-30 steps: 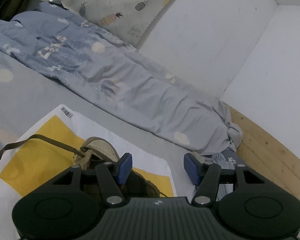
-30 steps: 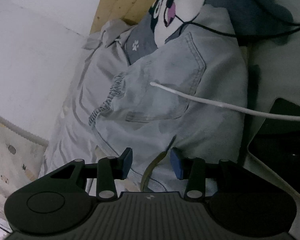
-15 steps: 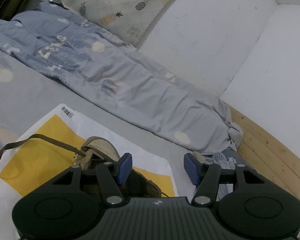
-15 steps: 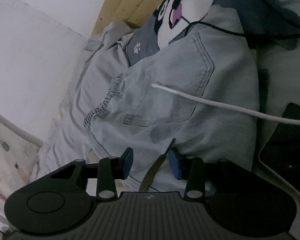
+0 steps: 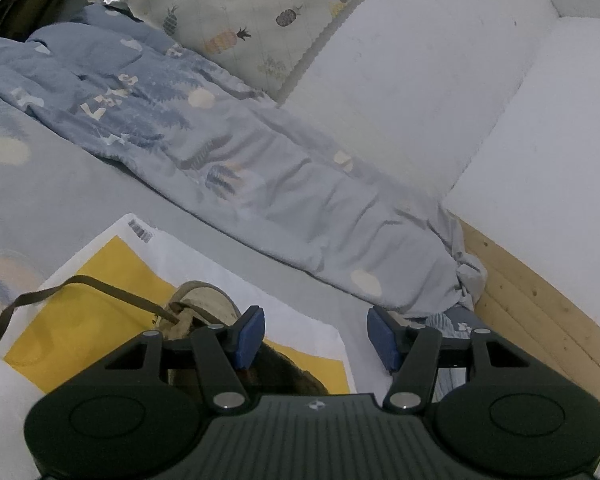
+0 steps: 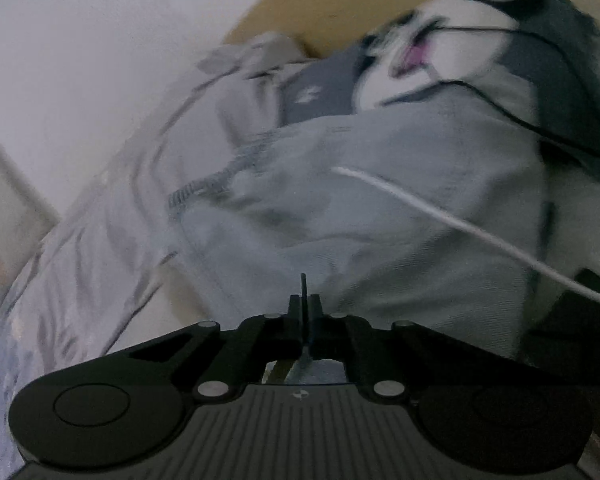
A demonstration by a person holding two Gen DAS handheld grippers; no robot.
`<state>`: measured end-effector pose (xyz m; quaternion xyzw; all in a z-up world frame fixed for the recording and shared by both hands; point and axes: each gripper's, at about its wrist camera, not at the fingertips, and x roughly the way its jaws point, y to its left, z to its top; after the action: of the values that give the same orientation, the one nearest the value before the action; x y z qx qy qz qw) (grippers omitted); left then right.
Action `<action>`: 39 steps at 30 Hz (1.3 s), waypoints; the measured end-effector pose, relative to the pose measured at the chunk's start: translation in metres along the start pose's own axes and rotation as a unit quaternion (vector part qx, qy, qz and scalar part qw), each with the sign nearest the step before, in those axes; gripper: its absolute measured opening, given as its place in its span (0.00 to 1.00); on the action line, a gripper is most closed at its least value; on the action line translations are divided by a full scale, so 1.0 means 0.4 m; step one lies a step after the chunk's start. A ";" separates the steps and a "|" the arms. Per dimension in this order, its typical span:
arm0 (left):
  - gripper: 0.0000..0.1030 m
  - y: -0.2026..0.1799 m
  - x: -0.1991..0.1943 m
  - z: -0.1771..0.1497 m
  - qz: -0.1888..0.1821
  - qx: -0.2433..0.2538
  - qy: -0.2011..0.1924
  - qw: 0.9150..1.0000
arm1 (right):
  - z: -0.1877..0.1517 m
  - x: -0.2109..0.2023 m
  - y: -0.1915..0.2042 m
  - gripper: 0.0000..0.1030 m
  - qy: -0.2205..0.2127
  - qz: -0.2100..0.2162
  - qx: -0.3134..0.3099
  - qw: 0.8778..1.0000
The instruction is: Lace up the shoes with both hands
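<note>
Lacing looks barely started: the right gripper (image 6: 305, 305) has just pinched shut on a lace tip (image 6: 303, 285), the left gripper (image 5: 315, 335) hangs half open and empty over the shoe (image 5: 204, 312) on the yellow-and-white bag (image 5: 100, 280) on the bed, other lace (image 5: 60, 294) trailing loose.
</note>
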<state>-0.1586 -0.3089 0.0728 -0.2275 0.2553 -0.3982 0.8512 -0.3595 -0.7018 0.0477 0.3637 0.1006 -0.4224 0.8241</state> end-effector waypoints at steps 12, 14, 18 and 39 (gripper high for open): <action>0.53 0.016 -0.012 0.036 -0.074 0.012 -0.002 0.997 | -0.282 -0.200 0.424 0.02 -0.105 0.196 -0.424 0.878; 0.53 0.015 -0.012 0.035 -0.090 0.019 0.005 0.996 | -0.349 -0.230 0.462 0.02 -0.122 0.225 -0.487 0.835; 0.52 0.022 -0.010 0.037 -0.106 0.019 0.010 0.994 | -0.437 -0.278 0.493 0.02 -0.141 0.267 -0.553 0.777; 0.01 0.079 0.014 0.037 -0.126 -0.042 0.036 0.990 | -0.534 -0.307 0.485 0.02 -0.176 0.312 -0.616 0.702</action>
<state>-0.1286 -0.2921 0.0641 -0.2794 0.2717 -0.4991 0.7740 -0.2564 -0.4057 0.0528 -0.2950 0.0719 -0.0414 0.9519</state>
